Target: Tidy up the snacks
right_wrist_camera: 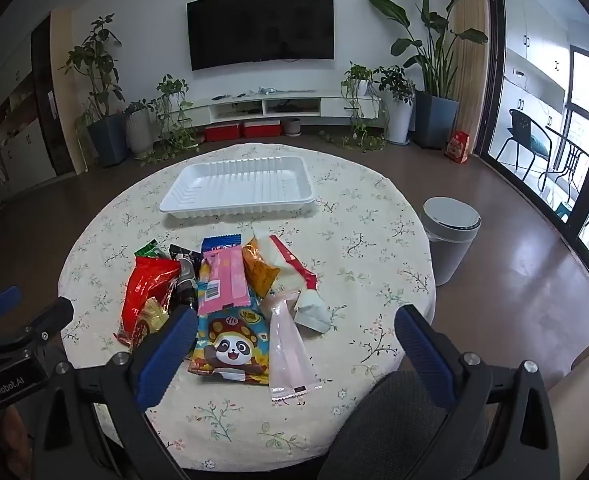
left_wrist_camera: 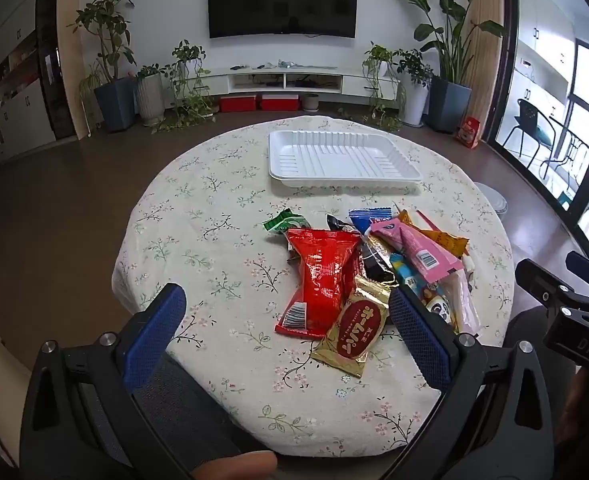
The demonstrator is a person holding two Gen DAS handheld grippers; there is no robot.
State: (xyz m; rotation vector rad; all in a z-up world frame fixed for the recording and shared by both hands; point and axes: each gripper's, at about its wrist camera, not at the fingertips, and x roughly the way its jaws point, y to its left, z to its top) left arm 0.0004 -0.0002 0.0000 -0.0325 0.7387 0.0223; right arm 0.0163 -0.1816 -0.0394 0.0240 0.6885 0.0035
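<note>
A pile of snack packets lies on the round floral table (left_wrist_camera: 198, 240): a red bag (left_wrist_camera: 322, 276), a gold packet (left_wrist_camera: 358, 328), a pink packet (left_wrist_camera: 418, 252), an orange one (left_wrist_camera: 446, 240) and a green one (left_wrist_camera: 286, 222). A white empty tray (left_wrist_camera: 338, 160) sits behind them. My left gripper (left_wrist_camera: 286, 312) is open and empty above the table's near edge, in front of the red bag. In the right wrist view the tray (right_wrist_camera: 238, 188), a panda packet (right_wrist_camera: 230, 344), a clear pink packet (right_wrist_camera: 288, 352) and the pink packet (right_wrist_camera: 224, 280) show. My right gripper (right_wrist_camera: 294, 332) is open and empty over the near packets.
A grey bin (right_wrist_camera: 450, 236) stands on the floor right of the table. A grey chair back (right_wrist_camera: 398, 428) is at the near edge. Plants, a TV stand and a wall TV line the far wall. Glass doors are at the right.
</note>
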